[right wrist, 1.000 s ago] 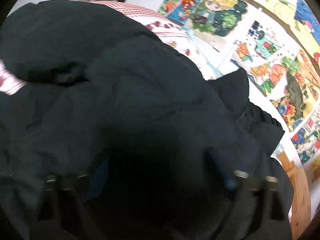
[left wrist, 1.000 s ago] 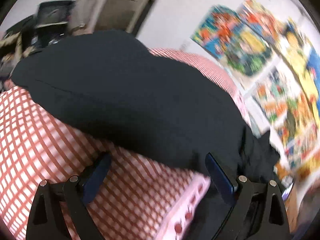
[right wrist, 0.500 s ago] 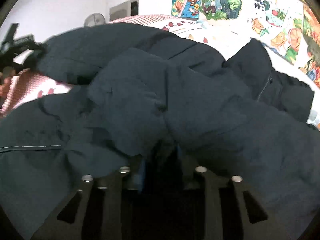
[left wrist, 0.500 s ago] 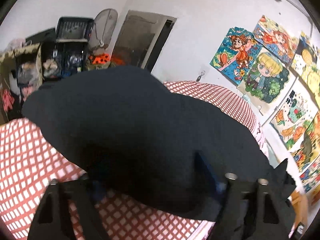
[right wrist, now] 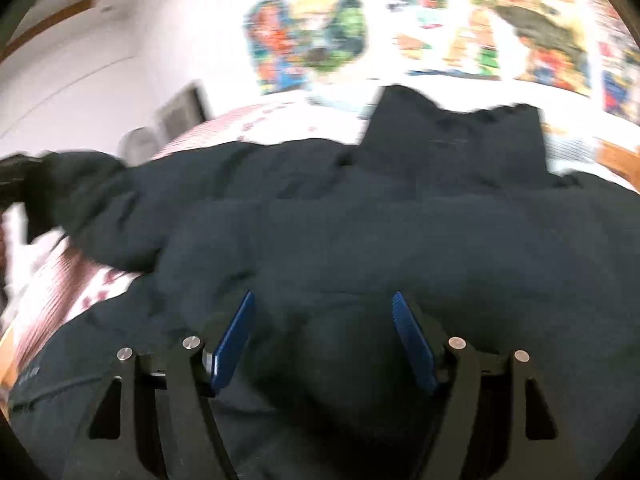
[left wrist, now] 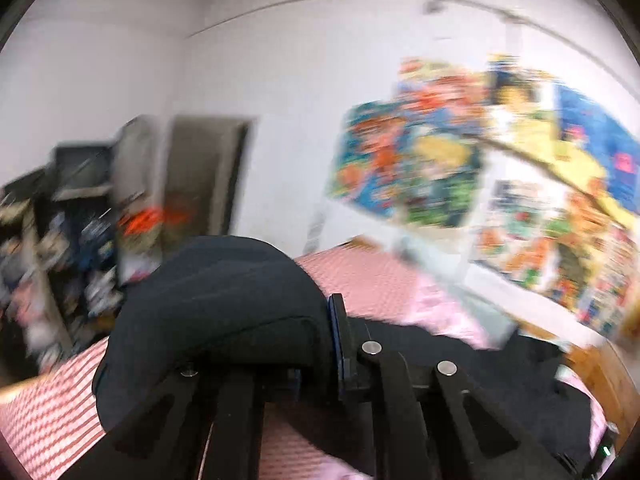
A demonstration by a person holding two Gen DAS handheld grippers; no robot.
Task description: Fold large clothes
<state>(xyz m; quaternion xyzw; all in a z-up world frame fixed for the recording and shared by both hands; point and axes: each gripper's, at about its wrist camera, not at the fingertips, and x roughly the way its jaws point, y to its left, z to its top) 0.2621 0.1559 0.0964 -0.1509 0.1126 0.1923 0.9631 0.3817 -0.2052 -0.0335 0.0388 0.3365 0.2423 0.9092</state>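
A large dark navy padded jacket (right wrist: 360, 220) lies spread over the pink checked bed cover (right wrist: 60, 292). My right gripper (right wrist: 323, 300) hovers low over its middle. Its jaws are opening, the blue pads (right wrist: 232, 340) stand apart, and a soft bulge of fabric lies between them untouched. My left gripper (left wrist: 316, 344) is raised, its jaws closing on a fold of the jacket (left wrist: 224, 300). That fold drapes over and hides the left finger. In the right wrist view the left gripper (right wrist: 12, 180) appears at the far left, lifting the jacket's end.
Colourful posters (left wrist: 420, 168) cover the wall (right wrist: 180, 32) beside the bed. A dark doorway (left wrist: 204, 176) and cluttered shelves (left wrist: 60, 220) stand beyond the bed's far end. A wooden bed frame (left wrist: 600, 372) shows at the right. The view is motion-blurred.
The left gripper went from wide open at the jacket's edge to closed on it and rose with the fabric. The right gripper closed, then opened again and rolled level over the jacket.
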